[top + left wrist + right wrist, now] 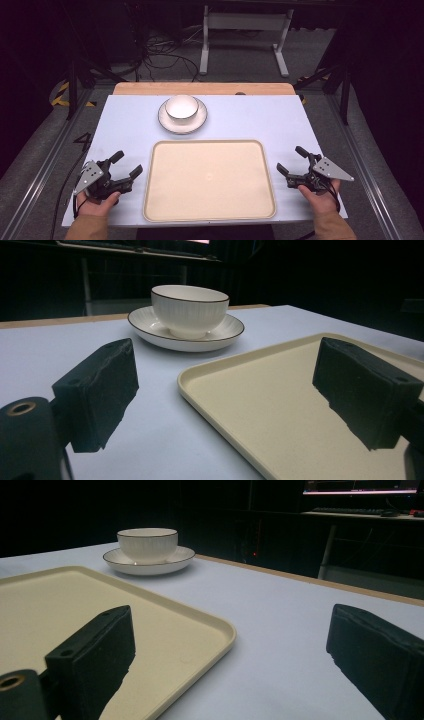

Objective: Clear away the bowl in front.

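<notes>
Dark surroundings frame a pale blue table [125, 130] in the high view, with cables on the floor and a white metal stand [245, 37] at upper centre.

At lower left of that view, the left gripper [126, 165] rests on the table in a hand [95, 202], jaws spread wide with nothing between them (its own view confirms the gap, one jaw over bare table, the other over the tray's near edge). It sits just beside the left rim of the tray, not touching it.

At centre lies a cream tray [210, 180], rectangular with rounded corners, flat on the table, its surface bare. Above it, at upper centre, a white bowl [182, 107] with a dark rim stands upright on a white saucer [198, 122], well apart from both grippers and near the tray's far edge.

At lower right, the right gripper [291, 160] rests on the table in the other hand [320, 197], jaws likewise wide and holding nothing, just beside the tray's right rim.
</notes>
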{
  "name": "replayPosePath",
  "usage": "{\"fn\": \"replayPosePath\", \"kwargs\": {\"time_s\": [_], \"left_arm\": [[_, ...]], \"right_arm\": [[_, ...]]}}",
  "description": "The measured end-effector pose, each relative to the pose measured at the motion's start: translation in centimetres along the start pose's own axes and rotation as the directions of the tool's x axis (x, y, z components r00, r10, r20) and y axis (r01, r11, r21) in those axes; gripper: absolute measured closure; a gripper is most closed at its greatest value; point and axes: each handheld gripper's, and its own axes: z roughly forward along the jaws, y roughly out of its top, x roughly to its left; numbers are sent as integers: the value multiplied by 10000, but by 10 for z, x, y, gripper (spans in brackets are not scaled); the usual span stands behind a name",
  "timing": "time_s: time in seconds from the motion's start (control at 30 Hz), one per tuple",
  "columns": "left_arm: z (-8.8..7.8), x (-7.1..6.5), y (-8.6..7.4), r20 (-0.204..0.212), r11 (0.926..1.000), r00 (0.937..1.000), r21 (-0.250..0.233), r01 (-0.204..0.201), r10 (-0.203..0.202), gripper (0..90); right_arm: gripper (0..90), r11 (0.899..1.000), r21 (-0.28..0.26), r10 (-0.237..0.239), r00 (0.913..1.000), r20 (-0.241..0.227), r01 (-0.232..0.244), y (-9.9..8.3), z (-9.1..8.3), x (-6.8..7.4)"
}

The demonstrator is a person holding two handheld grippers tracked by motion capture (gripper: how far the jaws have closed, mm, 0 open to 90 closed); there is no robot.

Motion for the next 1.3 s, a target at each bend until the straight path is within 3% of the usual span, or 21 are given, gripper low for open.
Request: {"fn": "replayPosePath", "kwargs": {"time_s": [0.23, 0.5, 0.6, 0.73, 1.07, 1.3], "left_arm": [[1, -1, 0, -44, 10000, 10000, 45, -61, 61, 115], [1, 1, 4, -19, 9995, 9996, 176, 277, -277, 117], [3, 1, 11, 31, 9996, 9998, 214, 192, -193, 126], [6, -1, 18, 94, 9970, 9990, 649, 427, -434, 148], [16, 0, 44, 385, 9976, 9984, 578, 390, -412, 153], [23, 4, 63, 503, 9976, 9969, 374, 588, -606, 157]], "right_arm": [[56, 10000, 18, 13, 10000, -54, -13, 0, 0, 0], [55, 10000, 0, 21, 10000, -72, -21, 0, 0, -1], [53, 10000, -16, 91, 9999, -93, -91, 0, 0, -1], [53, 10000, -8, 99, 9999, -76, -99, 0, 0, -1], [54, 9998, -8, 210, 9997, -92, -210, 0, 0, -3], [54, 9996, -47, 265, 9995, -142, -266, 0, 0, -3]]}}
